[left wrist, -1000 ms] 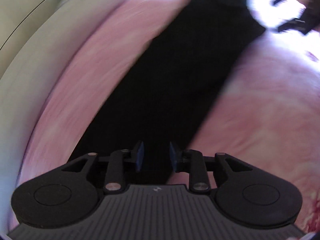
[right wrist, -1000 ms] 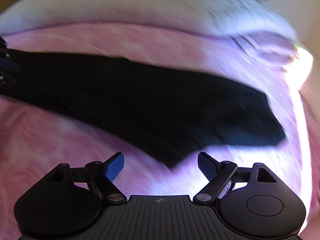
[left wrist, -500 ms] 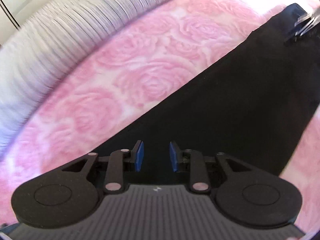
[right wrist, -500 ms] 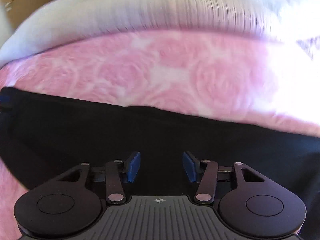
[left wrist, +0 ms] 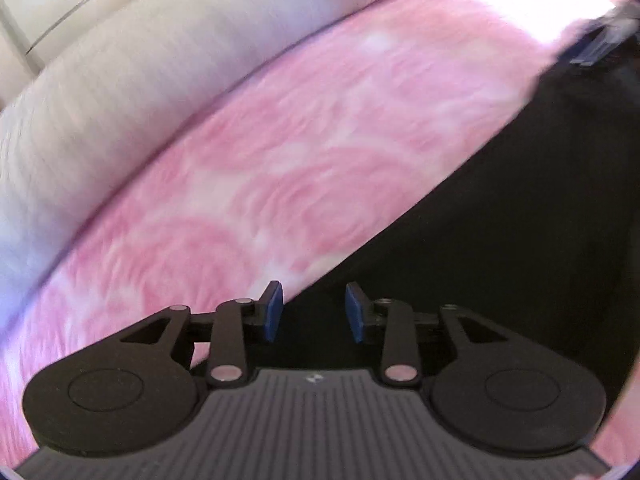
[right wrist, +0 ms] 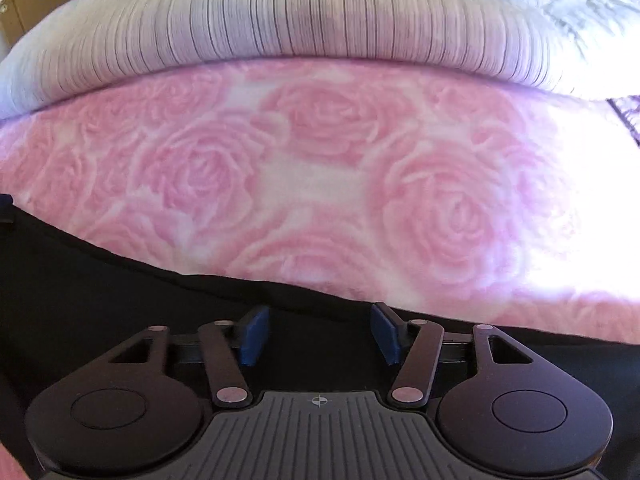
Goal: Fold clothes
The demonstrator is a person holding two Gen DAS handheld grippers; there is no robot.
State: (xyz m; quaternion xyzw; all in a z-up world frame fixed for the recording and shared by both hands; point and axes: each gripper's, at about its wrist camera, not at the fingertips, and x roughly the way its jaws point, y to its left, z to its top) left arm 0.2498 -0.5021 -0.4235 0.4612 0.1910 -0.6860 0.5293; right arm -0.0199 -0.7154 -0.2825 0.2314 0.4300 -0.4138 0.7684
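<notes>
Black garment spread on rose-print bed cover | left hand-held gripper jaws opening over its edge, pads apart | right hand-held gripper opening, nothing pinched

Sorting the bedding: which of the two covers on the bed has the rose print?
The pink blanket that the black garment lies on. The cover behind it is white with thin dark stripes.

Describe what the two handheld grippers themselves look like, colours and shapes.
Both look alike. The left gripper and right gripper are matte black, with two round discs at the sides, slim link arms on silver pins, a grey ribbed plate with a small centre mark, and blue pads on the fingers. No cables or sleeves show.
</notes>
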